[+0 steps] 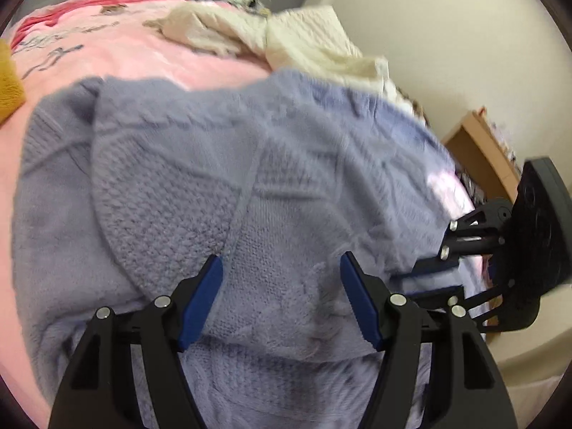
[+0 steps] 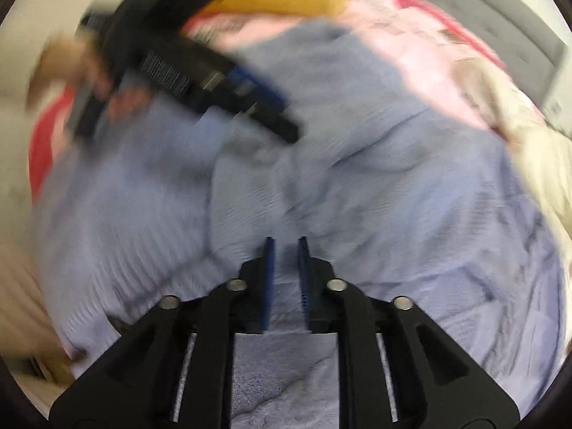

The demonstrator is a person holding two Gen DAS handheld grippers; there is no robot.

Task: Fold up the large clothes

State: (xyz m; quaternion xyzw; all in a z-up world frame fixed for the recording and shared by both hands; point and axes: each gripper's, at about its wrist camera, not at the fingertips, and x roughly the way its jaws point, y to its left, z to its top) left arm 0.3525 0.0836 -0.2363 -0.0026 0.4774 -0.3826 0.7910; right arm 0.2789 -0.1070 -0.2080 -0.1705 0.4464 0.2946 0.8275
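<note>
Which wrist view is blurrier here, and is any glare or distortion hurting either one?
Right wrist view: heavy motion smear over the blue sweater and left gripper; only the right gripper stays sharp. Left wrist view: mild blur, knit readable. Both: fisheye bending, no glare.

I count one blue sweater (image 1: pixel 221 186), one pink blanket (image 1: pixel 136 57) under it, one cream cloth (image 1: pixel 271 35) far right, one yellow item (image 1: pixel 9 85) far left, one cardboard box (image 1: pixel 482 150) at right, and two grippers: left (image 1: pixel 280 300), right (image 2: pixel 286 282).
</note>
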